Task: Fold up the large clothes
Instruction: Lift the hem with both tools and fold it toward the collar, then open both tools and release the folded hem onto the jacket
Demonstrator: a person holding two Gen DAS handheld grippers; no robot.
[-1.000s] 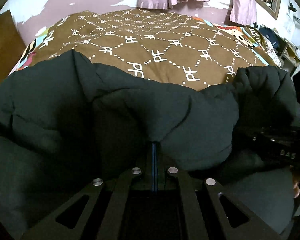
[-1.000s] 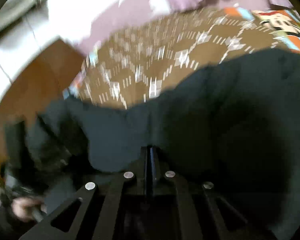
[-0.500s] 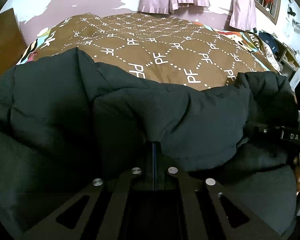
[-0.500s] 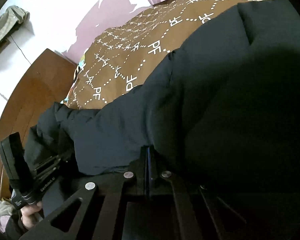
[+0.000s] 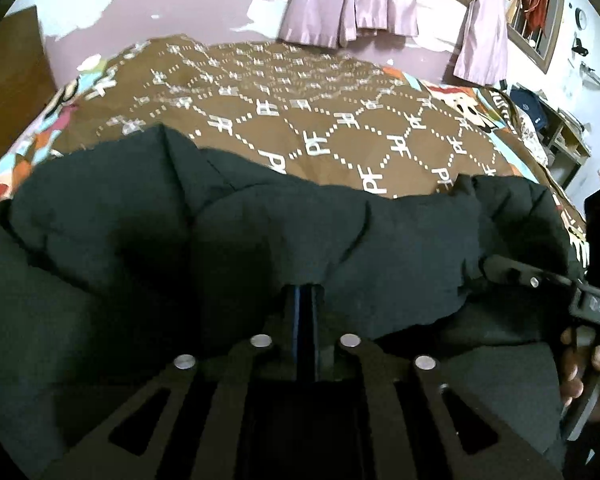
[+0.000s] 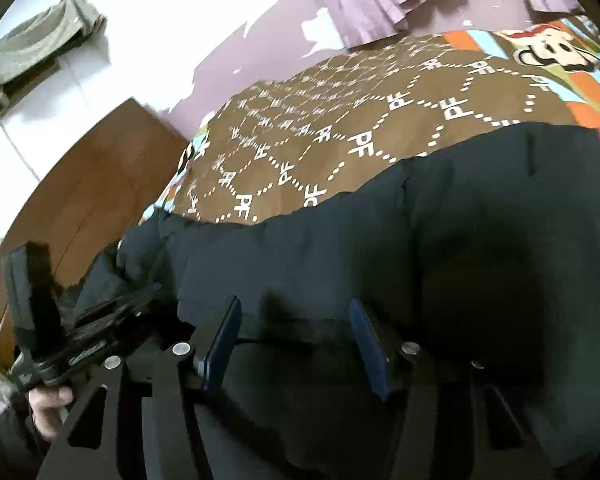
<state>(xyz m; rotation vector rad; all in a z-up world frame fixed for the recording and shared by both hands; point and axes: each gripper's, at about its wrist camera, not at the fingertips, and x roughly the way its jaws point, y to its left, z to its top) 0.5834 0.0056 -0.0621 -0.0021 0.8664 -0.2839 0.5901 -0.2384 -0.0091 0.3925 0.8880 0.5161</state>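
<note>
A large dark puffer jacket lies across the near side of a bed with a brown patterned cover. It also fills the right wrist view. My left gripper is shut on a fold of the jacket's edge. My right gripper is open, its blue pads spread apart over the jacket, holding nothing. The right gripper also shows in the left wrist view, and the left gripper shows in the right wrist view.
A wooden headboard stands at the left of the bed. Pink curtains hang on the far wall. Shelves with clutter stand at the far right. A grey cloth hangs on the white wall.
My right gripper has opened and let go of the jacket. The jacket edge has moved further onto the bed. My left gripper stays shut on it.
</note>
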